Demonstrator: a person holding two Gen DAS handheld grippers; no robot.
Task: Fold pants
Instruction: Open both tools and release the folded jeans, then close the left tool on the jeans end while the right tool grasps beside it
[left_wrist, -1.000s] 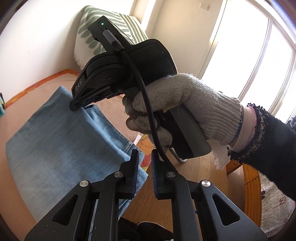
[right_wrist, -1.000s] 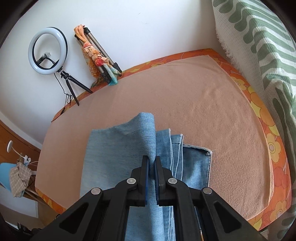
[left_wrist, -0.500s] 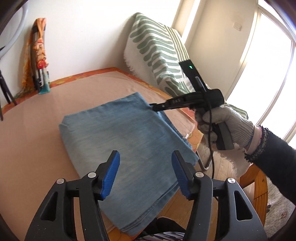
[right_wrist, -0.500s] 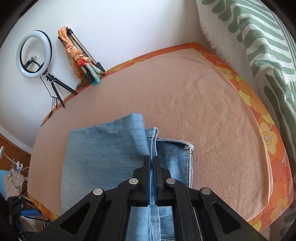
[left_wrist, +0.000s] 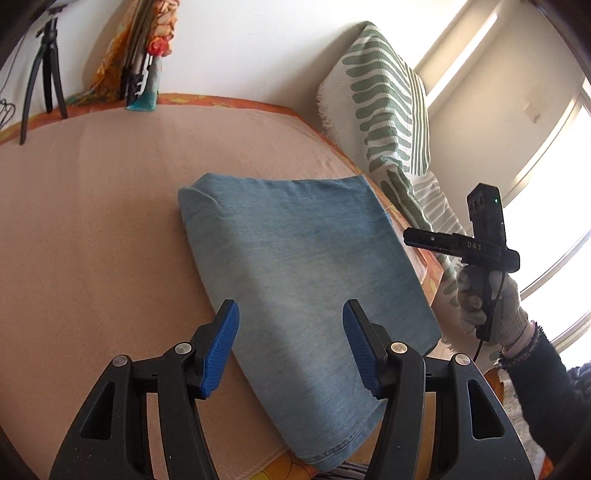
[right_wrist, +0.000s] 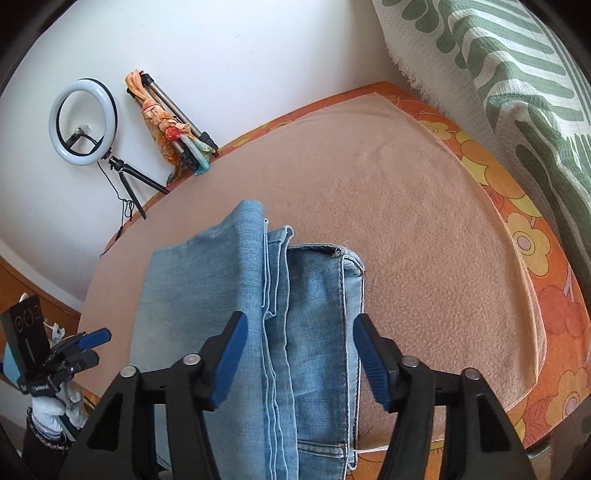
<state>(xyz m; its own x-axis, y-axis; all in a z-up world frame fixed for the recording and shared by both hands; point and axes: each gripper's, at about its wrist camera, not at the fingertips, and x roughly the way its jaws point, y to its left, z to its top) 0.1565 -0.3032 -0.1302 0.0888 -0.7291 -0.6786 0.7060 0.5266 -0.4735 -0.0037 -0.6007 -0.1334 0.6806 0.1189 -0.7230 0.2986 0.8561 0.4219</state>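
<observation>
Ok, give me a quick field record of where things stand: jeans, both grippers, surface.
jeans: folded blue denim stack lying flat on the table, layered edges showing in the right wrist view
left gripper: jaws open, nothing between the pads, above the near edge of the jeans
right gripper: jaws just opened, denim below them, not pinched
table: peach cloth over orange floral cover
fold state: top layer laid over, both grippers let go

One pair of folded jeans (left_wrist: 303, 280), two tripods (right_wrist: 125, 177), one ring light (right_wrist: 83, 123).
</observation>
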